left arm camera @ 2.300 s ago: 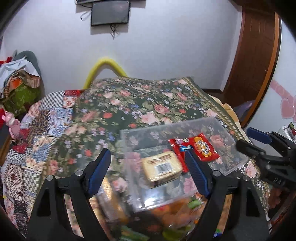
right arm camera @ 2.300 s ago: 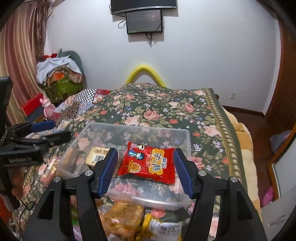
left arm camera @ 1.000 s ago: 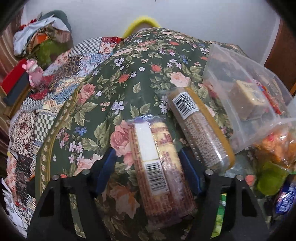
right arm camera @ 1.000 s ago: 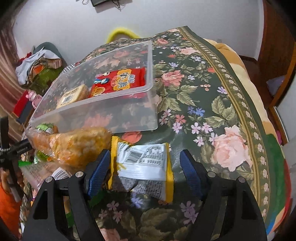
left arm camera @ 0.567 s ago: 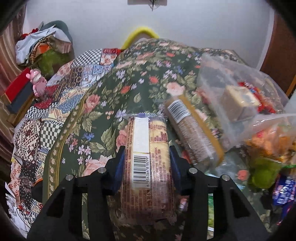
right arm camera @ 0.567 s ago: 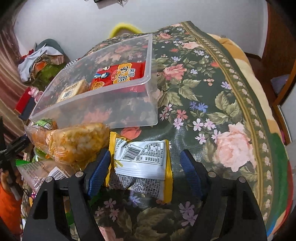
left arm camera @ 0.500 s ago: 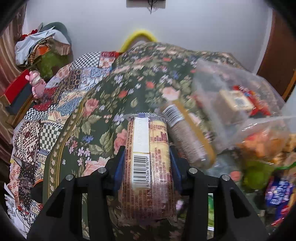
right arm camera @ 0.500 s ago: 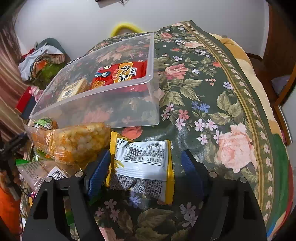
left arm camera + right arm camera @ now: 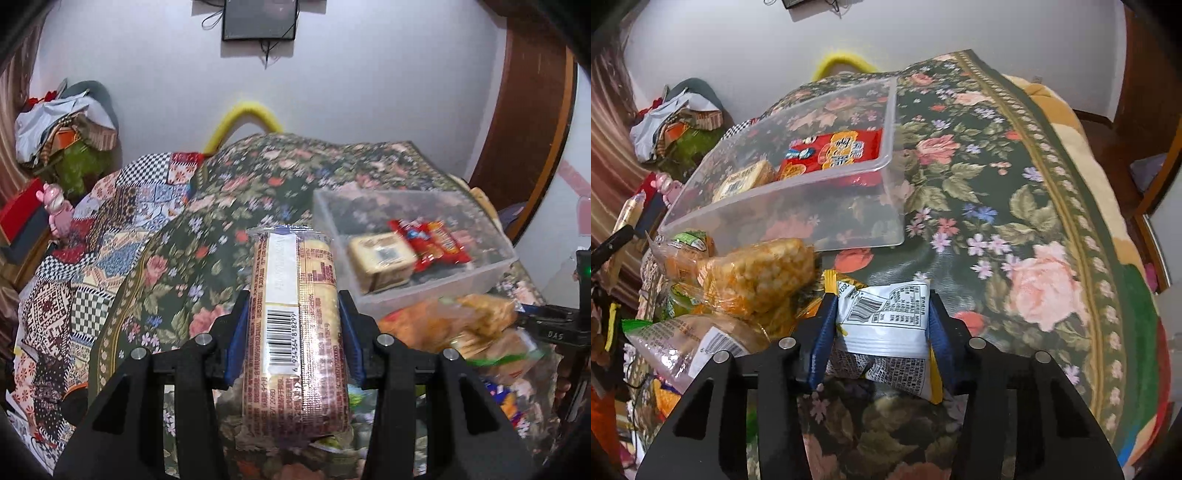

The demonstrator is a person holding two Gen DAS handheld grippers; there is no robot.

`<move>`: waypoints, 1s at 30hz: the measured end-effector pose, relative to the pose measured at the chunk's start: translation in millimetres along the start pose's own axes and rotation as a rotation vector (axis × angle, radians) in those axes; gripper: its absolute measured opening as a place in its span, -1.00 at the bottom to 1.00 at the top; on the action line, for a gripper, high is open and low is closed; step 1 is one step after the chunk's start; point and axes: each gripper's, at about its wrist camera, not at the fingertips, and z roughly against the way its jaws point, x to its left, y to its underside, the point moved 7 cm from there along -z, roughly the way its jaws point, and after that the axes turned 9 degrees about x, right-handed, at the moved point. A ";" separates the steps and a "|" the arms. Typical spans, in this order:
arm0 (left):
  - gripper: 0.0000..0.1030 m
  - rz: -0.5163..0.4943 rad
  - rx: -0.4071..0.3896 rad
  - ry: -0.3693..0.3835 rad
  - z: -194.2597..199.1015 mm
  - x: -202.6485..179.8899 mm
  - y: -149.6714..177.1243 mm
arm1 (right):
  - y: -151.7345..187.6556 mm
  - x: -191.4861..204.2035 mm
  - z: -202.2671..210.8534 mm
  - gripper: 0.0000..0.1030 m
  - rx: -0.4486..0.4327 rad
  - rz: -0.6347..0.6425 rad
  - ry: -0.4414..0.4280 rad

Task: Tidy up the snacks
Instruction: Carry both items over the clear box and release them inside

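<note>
Left hand-held gripper (image 9: 293,338) apparently clamps biscuit pack (image 9: 295,325).

Clear bin (image 9: 812,206) sits on the bedspread (image 9: 1015,229), far side of the snack heap. In the bin: boxed snack (image 9: 746,179) to the left, flat packet (image 9: 831,149) to the right, touching. Puffed-snack bag (image 9: 757,275) lies just before the bin's near wall. Right of that bag, sachet (image 9: 886,317) between the right gripper (image 9: 882,332) fingers. Wafer pack (image 9: 295,332) between the left gripper (image 9: 293,332) fingers, left of the bin.

Both grippers' jaws clamped, left (image 9: 293,325), right (image 9: 881,328).
</note>
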 end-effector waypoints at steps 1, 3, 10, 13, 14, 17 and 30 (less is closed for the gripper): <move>-0.13 0.000 -0.006 0.007 2.9 -3.3 -2.4 | -1.8 -0.7 4.4 -0.15 -0.011 -0.002 0.003; -0.13 -0.002 -0.017 0.018 6.8 -8.8 -6.6 | -5.3 -2.8 14.8 -0.15 -0.038 0.001 0.010; -0.13 -0.021 -0.048 0.044 14.6 -29.1 -22.7 | -22.3 3.2 49.4 -0.15 -0.130 0.023 0.024; -0.13 -0.021 -0.055 0.049 14.3 -35.8 -28.8 | -35.4 10.7 63.9 -0.15 -0.175 0.041 0.013; -0.13 -0.020 -0.057 0.049 13.6 -37.6 -30.8 | -38.1 13.2 66.7 -0.15 -0.187 0.047 0.013; -0.13 -0.018 -0.062 0.051 9.5 -42.5 -38.7 | -50.4 24.2 77.0 -0.15 -0.231 0.068 -0.001; -0.13 -0.032 -0.027 0.067 -35.1 -65.8 -68.6 | -97.5 57.9 52.7 -0.15 -0.265 0.133 -0.025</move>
